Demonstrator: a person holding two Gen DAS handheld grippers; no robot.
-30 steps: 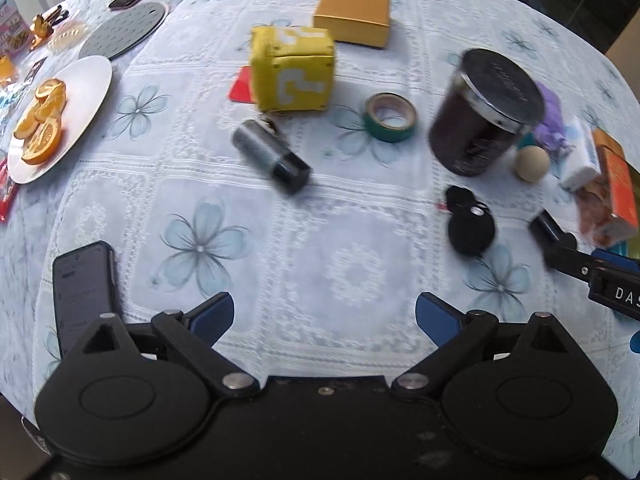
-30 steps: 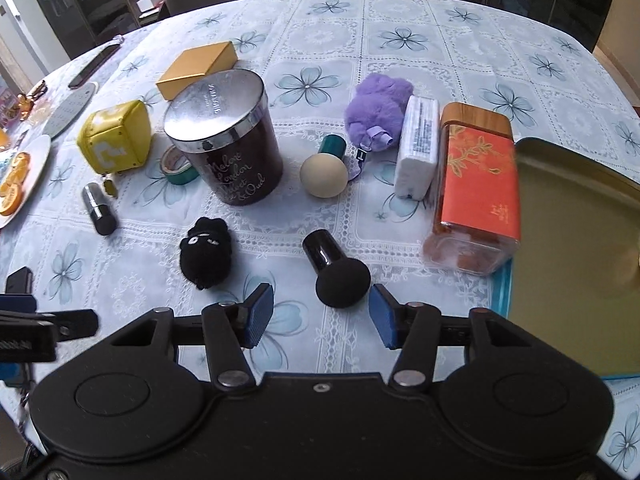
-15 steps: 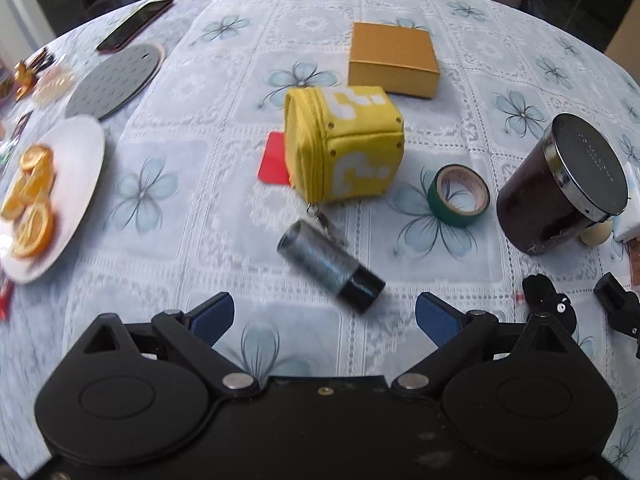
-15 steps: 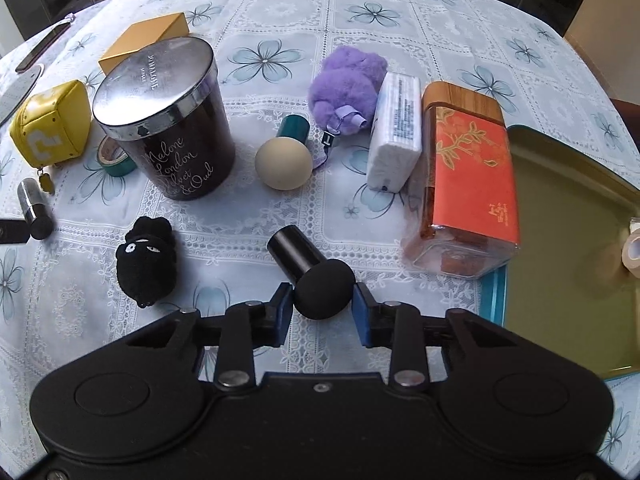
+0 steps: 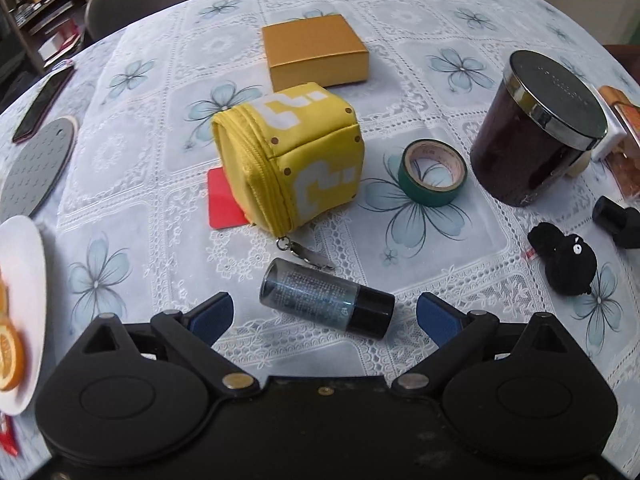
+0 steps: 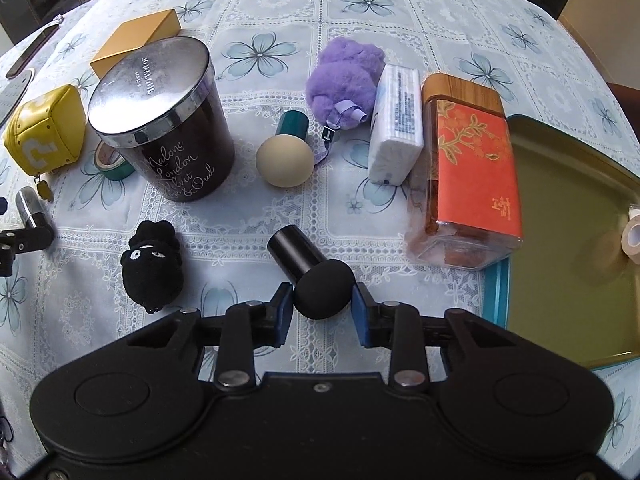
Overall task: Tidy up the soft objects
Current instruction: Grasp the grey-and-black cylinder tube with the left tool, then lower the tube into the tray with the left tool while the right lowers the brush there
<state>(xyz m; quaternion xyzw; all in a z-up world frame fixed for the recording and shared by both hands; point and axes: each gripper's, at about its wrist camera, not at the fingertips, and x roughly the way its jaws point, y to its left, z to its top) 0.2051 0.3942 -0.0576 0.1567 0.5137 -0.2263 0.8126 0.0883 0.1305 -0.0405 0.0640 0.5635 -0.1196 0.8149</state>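
Note:
My right gripper (image 6: 322,306) is shut on the black sponge applicator (image 6: 318,286), its pads pressing the round foam head on both sides. A black plush toy (image 6: 154,274) lies to its left; it also shows in the left wrist view (image 5: 568,264). A purple plush (image 6: 344,76), a beige sponge applicator (image 6: 285,156) and a yellow question-block pouch (image 6: 44,132) lie farther back. My left gripper (image 5: 324,316) is open, its fingertips on either side of a small dark bottle (image 5: 326,300). The yellow pouch (image 5: 288,156) sits just beyond the bottle.
A dark candle jar (image 6: 160,120), green tape roll (image 5: 432,172), gold box (image 5: 316,50), white packet (image 6: 396,124) and orange-labelled jar (image 6: 468,172) crowd the table. A green tray (image 6: 568,240) lies right. A plate of orange slices (image 5: 18,320), trivet (image 5: 36,164) and phone (image 5: 42,104) lie left.
My right gripper closed onto the black applicator's foam head. My left gripper moved forward over the table, bringing the small bottle between its open fingers and the yellow pouch closer.

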